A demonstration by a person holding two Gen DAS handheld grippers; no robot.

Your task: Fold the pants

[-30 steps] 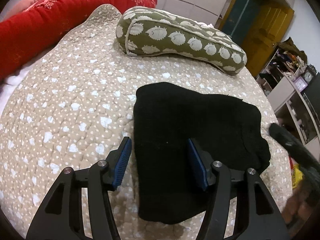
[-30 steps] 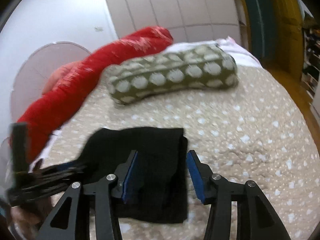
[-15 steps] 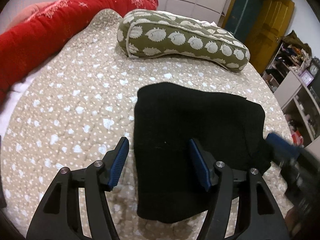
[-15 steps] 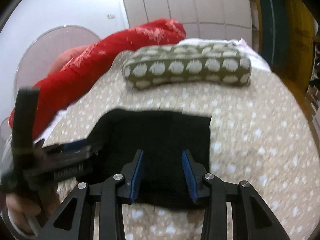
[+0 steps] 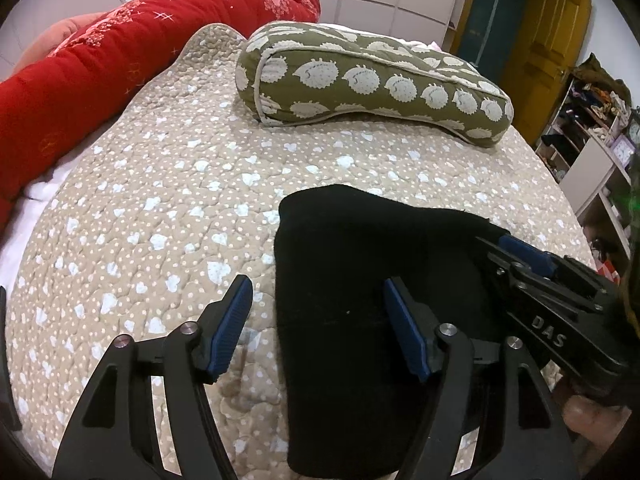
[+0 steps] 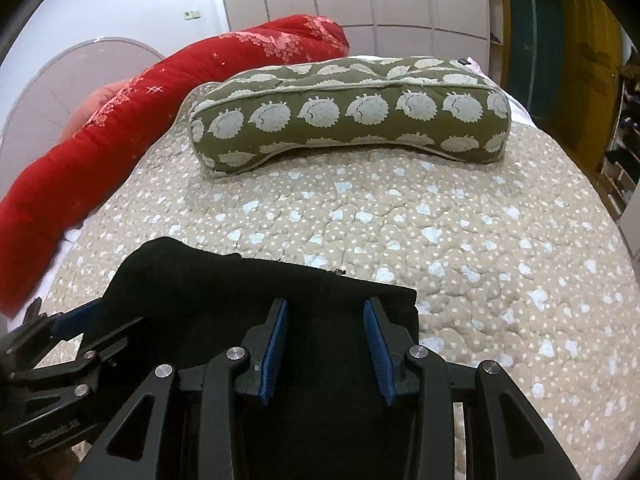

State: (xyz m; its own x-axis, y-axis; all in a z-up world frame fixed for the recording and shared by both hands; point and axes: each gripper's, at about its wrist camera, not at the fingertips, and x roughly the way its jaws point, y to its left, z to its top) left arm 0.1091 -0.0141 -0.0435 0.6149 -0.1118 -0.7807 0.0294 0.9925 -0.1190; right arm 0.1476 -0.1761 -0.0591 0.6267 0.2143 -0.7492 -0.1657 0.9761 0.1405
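The black pants (image 5: 360, 264) lie folded into a compact rectangle on the beige quilted bedspread (image 5: 160, 184). My left gripper (image 5: 320, 304) is open and empty, low over the pants' left edge, one finger over the quilt and one over the cloth. My right gripper (image 6: 326, 324) is open and empty, low over the pants (image 6: 248, 292) near their far right corner. The right gripper also shows at the right in the left wrist view (image 5: 532, 268). The left gripper shows at the lower left in the right wrist view (image 6: 68, 320).
A green hedgehog-print pillow (image 5: 360, 80) lies across the far side of the bed. A long red bolster (image 5: 100, 68) runs along the left edge. A yellow door (image 5: 540, 52) and cluttered shelves (image 5: 592, 128) stand to the right, beyond the bed's edge.
My right gripper has swung in over the pants and its jaws have narrowed. The left gripper has barely moved. The pants lie as before.
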